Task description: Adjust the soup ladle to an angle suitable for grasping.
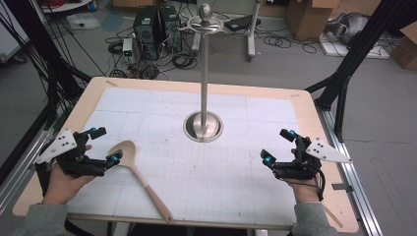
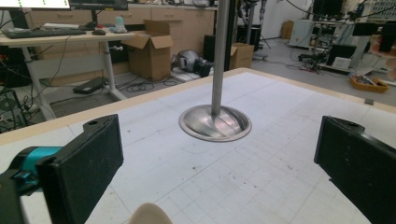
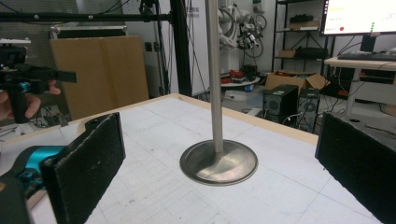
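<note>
Two released claws rest at either side of the worktop, a wooden spoon lying beside the left one.

The wooden spoon (image 1: 140, 172) lies flat on the gridded mat of the worktop (image 1: 305, 105), pale and unvarnished, its oval bowl just beside the left claw (image 1: 105, 145) and its handle running toward the near edge, where the tip stops just short of the rim. In the left gripper view the rim of its bowl (image 2: 149, 214) peeks up between the wide-apart jaws. The right claw (image 1: 278, 146) is likewise spread, holding nothing, well apart from the spoon near the right edge. Between them the mat is bare up to the steel stand (image 1: 203, 125), whose round base sits past centre with its pole upright. Both hands rest near the worktop's front corners.
</note>
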Demonstrator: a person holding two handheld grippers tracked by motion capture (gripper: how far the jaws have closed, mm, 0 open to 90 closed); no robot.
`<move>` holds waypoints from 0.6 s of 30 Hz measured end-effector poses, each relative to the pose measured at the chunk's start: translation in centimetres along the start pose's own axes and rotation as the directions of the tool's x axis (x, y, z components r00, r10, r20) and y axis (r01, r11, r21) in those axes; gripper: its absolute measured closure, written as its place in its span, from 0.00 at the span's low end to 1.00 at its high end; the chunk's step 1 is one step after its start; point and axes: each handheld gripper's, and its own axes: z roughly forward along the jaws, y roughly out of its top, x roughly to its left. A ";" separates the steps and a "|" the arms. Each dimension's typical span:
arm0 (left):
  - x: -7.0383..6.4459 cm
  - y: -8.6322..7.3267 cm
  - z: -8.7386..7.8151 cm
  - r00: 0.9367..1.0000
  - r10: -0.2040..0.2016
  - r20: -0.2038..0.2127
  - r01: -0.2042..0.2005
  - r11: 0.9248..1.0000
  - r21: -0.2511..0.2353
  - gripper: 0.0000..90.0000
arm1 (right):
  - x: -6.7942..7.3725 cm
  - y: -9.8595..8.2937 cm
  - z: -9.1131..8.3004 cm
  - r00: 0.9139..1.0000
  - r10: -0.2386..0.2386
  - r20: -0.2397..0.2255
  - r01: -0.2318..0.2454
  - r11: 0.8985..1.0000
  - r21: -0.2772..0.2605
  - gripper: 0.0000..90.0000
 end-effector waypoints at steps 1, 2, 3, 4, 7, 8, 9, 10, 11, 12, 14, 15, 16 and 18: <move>0.0 0.0 0.0 1.000 0.003 0.005 -0.003 1.000 0.002 0.02 | 0.0 -0.1 0.0 1.000 0.001 0.001 -0.001 1.000 0.005 0.00; 0.0 0.0 0.1 1.000 0.003 0.010 -0.003 1.000 0.004 0.02 | -0.1 -0.1 0.0 1.000 -0.001 0.001 0.001 1.000 0.007 0.00; 0.0 0.0 0.0 1.000 0.004 0.018 -0.004 1.000 0.007 0.02 | -0.1 -0.2 -0.1 1.000 0.003 0.002 -0.003 1.000 0.009 0.00; 0.0 0.0 0.1 1.000 0.004 0.015 -0.004 1.000 0.007 0.02 | -0.1 -0.3 -0.1 1.000 0.005 0.004 -0.005 1.000 0.009 0.00; 0.0 0.0 0.1 1.000 0.001 0.008 -0.001 1.000 0.015 0.02 | -0.3 -0.4 -0.1 1.000 0.004 0.007 -0.004 1.000 0.019 0.00; 0.0 0.0 0.0 1.000 0.003 0.007 -0.003 1.000 0.015 0.03 | -0.3 -0.5 0.0 1.000 0.010 0.005 -0.010 1.000 0.022 0.00; 0.1 -0.1 -0.1 1.000 0.005 0.012 -0.006 1.000 0.015 0.06 | -0.3 -0.5 0.1 1.000 0.003 0.006 -0.003 1.000 0.024 0.00; 0.1 -0.1 -0.1 1.000 0.005 0.012 -0.006 1.000 0.015 0.08 | -0.3 -0.5 0.1 1.000 0.003 0.006 -0.003 1.000 0.024 0.00; 0.0 0.0 -0.2 1.000 0.011 0.009 -0.011 1.000 0.015 0.08 | -0.2 -0.5 0.1 1.000 0.012 0.005 -0.012 0.999 0.031 0.00; 0.0 0.0 -0.2 1.000 0.017 0.008 -0.017 1.000 0.016 0.11 | -0.3 -0.5 0.2 1.000 0.006 0.006 -0.006 1.000 0.029 0.00; -0.1 0.0 -0.4 0.999 0.042 0.004 -0.042 0.999 0.021 0.22 | -0.2 -0.5 0.3 1.000 0.013 0.005 -0.014 0.999 0.037 0.00; -0.3 0.0 -0.5 0.999 0.044 0.007 -0.044 0.999 0.024 0.34 | -0.3 -0.6 0.3 1.000 0.008 0.004 -0.008 0.999 0.040 0.00; -0.4 0.0 -0.6 0.999 0.046 0.019 -0.046 0.998 0.036 0.34 | -0.3 -0.6 0.3 1.000 0.008 0.004 -0.008 0.999 0.040 0.00; -0.6 0.0 -0.7 0.999 0.033 0.034 -0.035 0.998 0.058 0.47 | -0.3 -0.6 0.4 1.000 0.005 0.000 -0.005 0.999 0.042 0.00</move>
